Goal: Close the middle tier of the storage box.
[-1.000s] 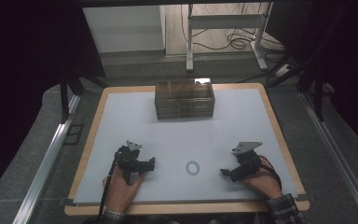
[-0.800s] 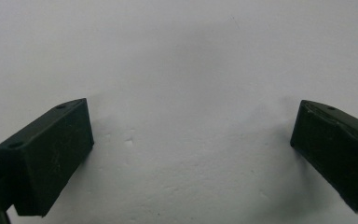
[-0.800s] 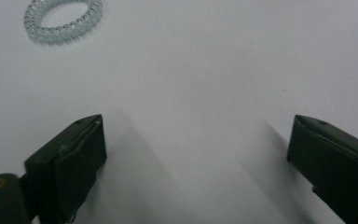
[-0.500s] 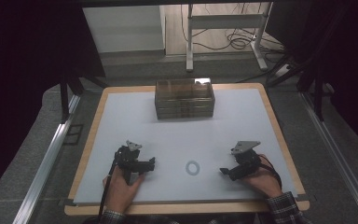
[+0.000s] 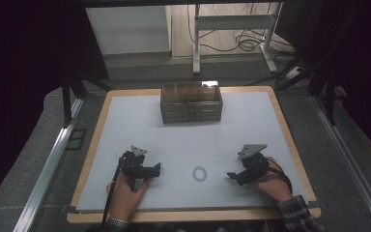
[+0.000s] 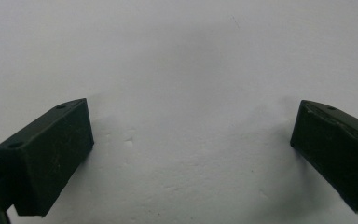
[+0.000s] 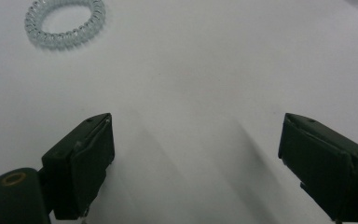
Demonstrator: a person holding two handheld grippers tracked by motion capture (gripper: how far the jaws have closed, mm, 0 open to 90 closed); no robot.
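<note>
Two tongs sit low on my white worktop (image 5: 125,121). Left tongs (image 5: 157,168) are spread over bare surface; right tongs (image 5: 233,177) have just been closing a little, nothing between them. A clear coiled plastic ring (image 7: 65,22) lies between both, untouched.

From my remote seat, the one change I can report is at the right gripper (image 5: 233,176): its jaws have just been closing a little from their widest spread (they remain well apart in the right gripper view, with bare white table surface (image 7: 200,93) between them and nothing in their gap). The hand carrying it has nudged slightly toward the clear coiled ring (image 5: 200,173) in the high view, though the ring lies apart from the jaw tips, up and to the left of them in the right gripper view.
</note>
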